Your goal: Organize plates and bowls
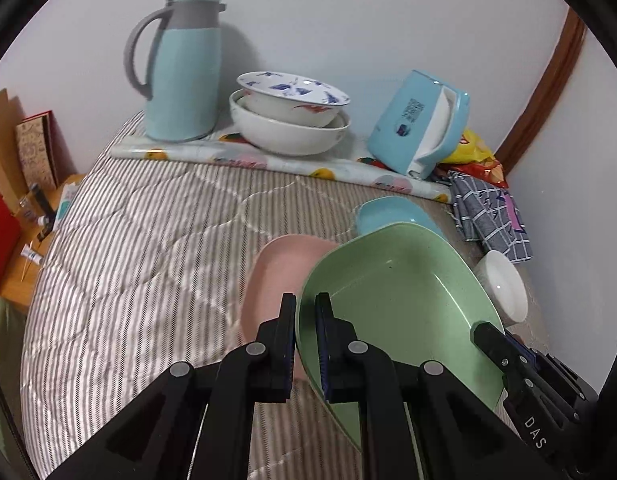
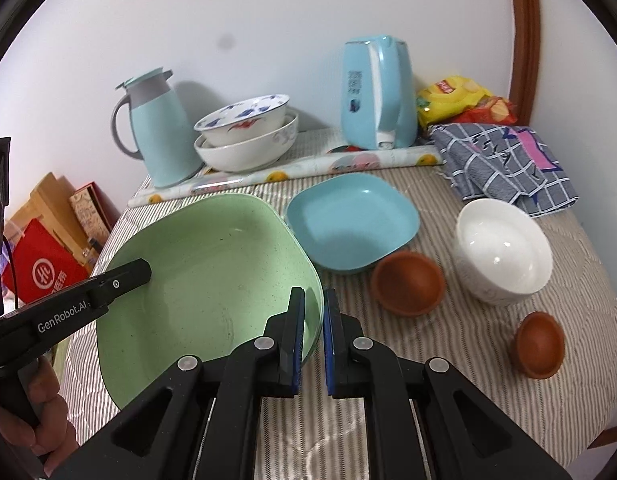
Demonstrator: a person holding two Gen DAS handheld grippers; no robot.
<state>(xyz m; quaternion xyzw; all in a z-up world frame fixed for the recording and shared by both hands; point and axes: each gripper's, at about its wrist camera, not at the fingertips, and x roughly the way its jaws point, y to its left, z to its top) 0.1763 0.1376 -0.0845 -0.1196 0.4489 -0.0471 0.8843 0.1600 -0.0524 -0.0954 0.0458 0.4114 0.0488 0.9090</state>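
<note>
both tongs, left [image 1: 306, 320] and right [image 2: 314, 320], grip the green plate's [image 2: 212, 280] rim mid-carry; next it likely needs nesting onto the blue plate [image 2: 352, 220].

Bare striped quilt [image 1: 140, 248] lies open leftward (rightward, blue plate [image 2: 352, 220] and white bowl [image 2: 504, 252] crowd in).

Black jaws, blue pads [image 2: 297, 350], silver rivets, white "GenRobot.AI" lettering

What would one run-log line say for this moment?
left claw: shut on green plate | right claw: shut on green plate | plate: lifted, tilted
</note>
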